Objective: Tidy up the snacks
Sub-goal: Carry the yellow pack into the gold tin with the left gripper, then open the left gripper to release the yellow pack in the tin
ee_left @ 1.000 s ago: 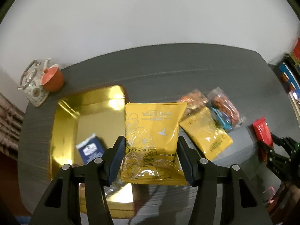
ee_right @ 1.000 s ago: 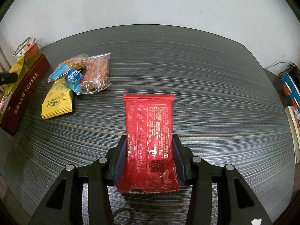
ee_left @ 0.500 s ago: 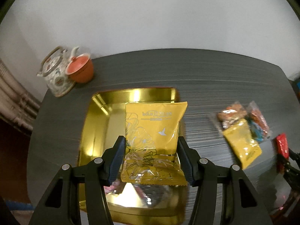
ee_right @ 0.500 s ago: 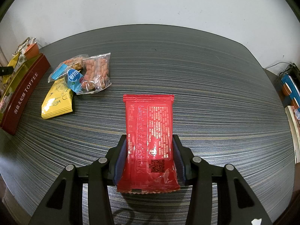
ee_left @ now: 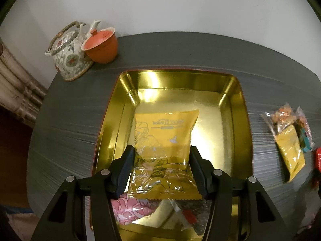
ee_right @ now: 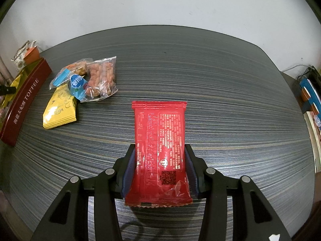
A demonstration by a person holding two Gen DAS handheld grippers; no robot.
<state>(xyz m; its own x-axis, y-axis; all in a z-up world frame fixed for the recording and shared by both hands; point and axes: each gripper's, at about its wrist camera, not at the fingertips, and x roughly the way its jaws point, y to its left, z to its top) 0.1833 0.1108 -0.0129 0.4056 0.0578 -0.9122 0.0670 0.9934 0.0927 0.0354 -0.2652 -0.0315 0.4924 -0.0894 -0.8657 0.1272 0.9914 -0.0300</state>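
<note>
Left gripper [ee_left: 160, 172] clamped across lower half of yellow snack packet [ee_left: 164, 146], poised over gold tin [ee_left: 243, 120]. Right gripper [ee_right: 160, 172] pinching red packet [ee_right: 161, 150] above table [ee_right: 230, 104], probably clear of it. Light, crinkly, slippery film; side-edge grips best.

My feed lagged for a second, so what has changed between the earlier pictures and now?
The left gripper, still shut on the yellow packet, has carried it from beside the gold tin to over the tin's middle. Nothing was released. The right gripper stayed put, still holding the red packet above the table; the loose snacks have not moved.
</note>
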